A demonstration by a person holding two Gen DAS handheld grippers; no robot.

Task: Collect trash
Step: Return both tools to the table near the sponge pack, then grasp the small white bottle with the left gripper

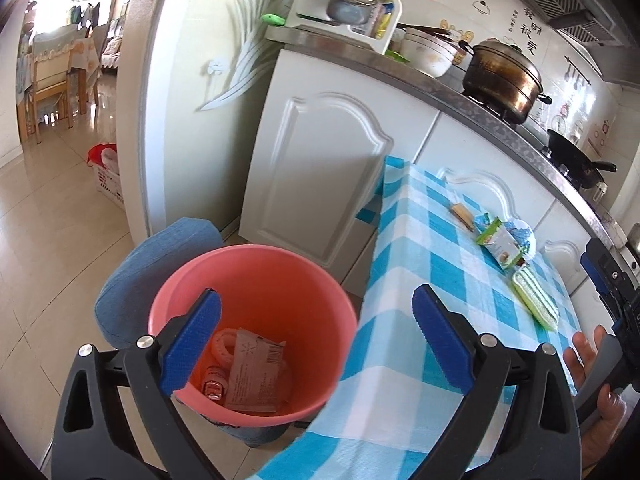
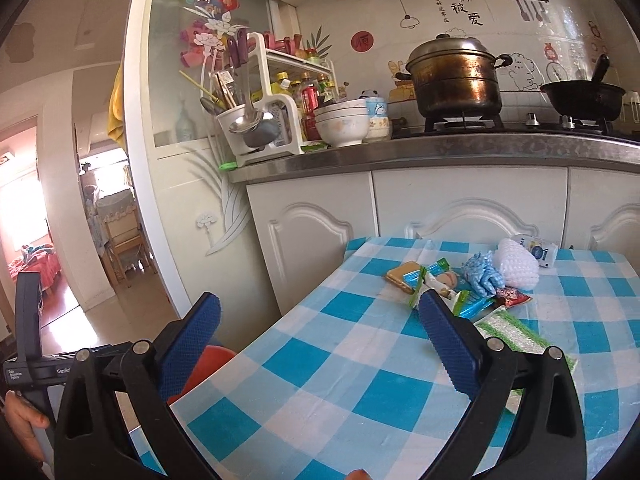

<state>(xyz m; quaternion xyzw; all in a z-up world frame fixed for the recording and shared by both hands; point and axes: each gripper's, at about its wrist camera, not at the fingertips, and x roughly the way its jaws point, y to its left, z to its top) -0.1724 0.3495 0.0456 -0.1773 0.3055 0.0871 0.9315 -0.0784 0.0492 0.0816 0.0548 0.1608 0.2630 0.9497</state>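
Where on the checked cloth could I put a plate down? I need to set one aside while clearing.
The near half of the tablecloth, between the right gripper and the table's left edge, is bare. The far right part is crowded: wrappers, a blue cloth, a white scrubber and a green sponge.

A grey counter [image 2: 440,152] is seen atop white cabinets [image 2: 316,240], with a pot [image 2: 458,78] and a wok [image 2: 582,98] set on it. Behind the counter, a tiled wall [image 2: 400,40] is decorated with stickers. Left of the counter, a sunlit dining room [image 1: 60,60] is glimpsed over a glossy floor [image 1: 52,208].
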